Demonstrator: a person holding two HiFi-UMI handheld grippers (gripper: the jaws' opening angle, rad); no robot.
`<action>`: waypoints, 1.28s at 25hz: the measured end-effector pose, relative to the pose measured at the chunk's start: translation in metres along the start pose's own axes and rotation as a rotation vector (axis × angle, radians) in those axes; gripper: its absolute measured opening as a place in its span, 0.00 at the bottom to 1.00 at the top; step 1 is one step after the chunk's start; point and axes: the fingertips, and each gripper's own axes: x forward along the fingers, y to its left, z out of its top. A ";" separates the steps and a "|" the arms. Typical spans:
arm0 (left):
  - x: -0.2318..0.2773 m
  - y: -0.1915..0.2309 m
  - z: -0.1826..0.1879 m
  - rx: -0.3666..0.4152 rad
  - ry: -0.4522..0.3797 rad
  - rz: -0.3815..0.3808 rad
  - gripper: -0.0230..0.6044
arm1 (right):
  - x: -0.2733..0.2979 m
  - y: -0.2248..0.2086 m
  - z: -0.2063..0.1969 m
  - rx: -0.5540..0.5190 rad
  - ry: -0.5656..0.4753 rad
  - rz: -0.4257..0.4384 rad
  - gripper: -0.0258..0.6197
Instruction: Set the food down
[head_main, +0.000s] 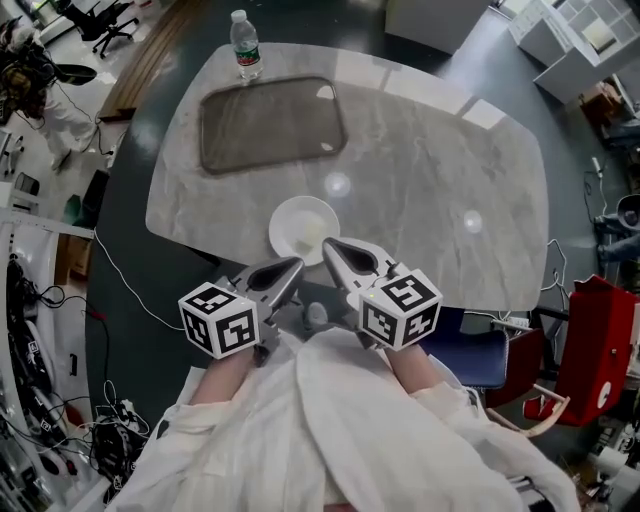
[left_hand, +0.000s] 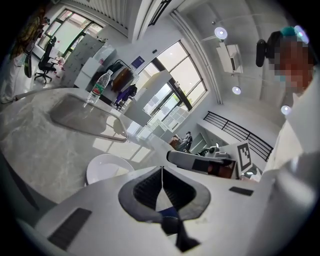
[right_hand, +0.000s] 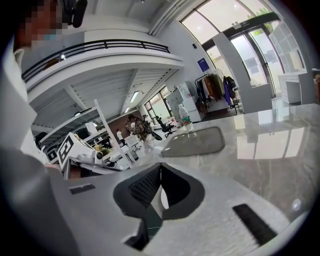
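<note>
We see a pale marble table (head_main: 450, 170) with three containers on it. Closest to us, by the near edge, sits a round white bowl (head_main: 282, 222). It holds a small pale, yellowish piece of food (head_main: 312, 237), lying right of its middle; we cannot tell what kind of food it is. Farther off and to the left lies a flat grey tray (head_main: 212, 150) with rounded corners, showing only its own grey surface. Just beyond the tray's far edge a clear plastic bottle (head_main: 245, 45) with a white cap and a green label stands upright; how full it is we cannot tell. The left gripper (head_main: 296, 264) points toward the bowl from the near side, its tip just short of the near rim. Its jaws are pressed together in its own view, with nothing between them. The right gripper (head_main: 329, 243) comes in beside it, its tip over the bowl's near right rim. We cannot tell whether it touches the bowl. Its jaws are likewise closed tight on nothing. Both grippers are held out from white sleeves (head_main: 340, 420) at the near side of the table.
</note>
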 end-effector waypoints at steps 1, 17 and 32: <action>0.001 0.004 0.002 0.001 0.007 -0.004 0.07 | 0.004 -0.001 0.001 0.001 0.004 -0.004 0.04; 0.004 0.055 0.051 0.032 0.052 -0.058 0.07 | 0.054 -0.021 0.033 0.024 -0.038 -0.090 0.04; 0.007 0.081 0.066 0.049 0.087 -0.100 0.07 | 0.075 -0.032 0.040 0.045 -0.064 -0.153 0.04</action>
